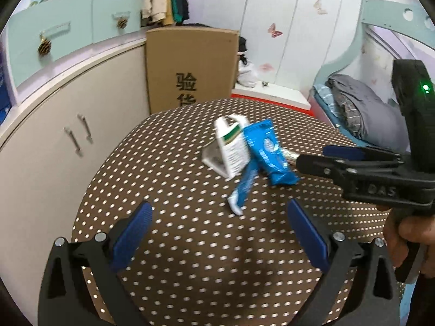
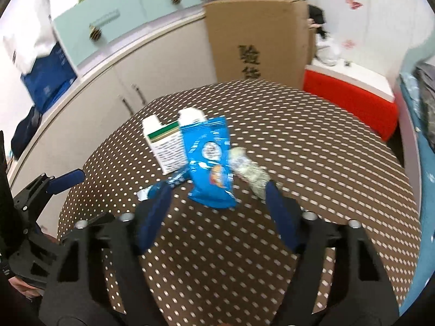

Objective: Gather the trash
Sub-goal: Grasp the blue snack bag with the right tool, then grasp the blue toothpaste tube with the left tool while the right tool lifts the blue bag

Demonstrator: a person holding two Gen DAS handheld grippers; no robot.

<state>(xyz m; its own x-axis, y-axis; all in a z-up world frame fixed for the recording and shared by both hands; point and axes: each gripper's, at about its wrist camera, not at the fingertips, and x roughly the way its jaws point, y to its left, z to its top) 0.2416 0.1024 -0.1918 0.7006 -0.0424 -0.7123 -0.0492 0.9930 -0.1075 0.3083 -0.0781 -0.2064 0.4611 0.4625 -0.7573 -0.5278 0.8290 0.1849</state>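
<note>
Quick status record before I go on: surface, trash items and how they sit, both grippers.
surface: round table with a brown dotted cloth
trash: white carton, blue snack bag, thin blue wrapper, crumpled pale wrapper
layout: clustered mid-table; snack bag leans on the carton, crumpled wrapper at its right in the right wrist view
left gripper: open, empty, short of the pile
right gripper: open, nothing gripped, tips flank the snack bag's near end
collected: none yet

On the brown polka-dotted worktop (image 2: pixel 312 141) you have four pieces of trash: one white cardboard carton with a green stripe (image 2: pixel 165 146), one blue foil snack packet (image 2: pixel 210 163), one slim blue-and-white wrapper (image 1: pixel 243 187), one crumpled pale wrapper (image 2: pixel 248 169).
</note>
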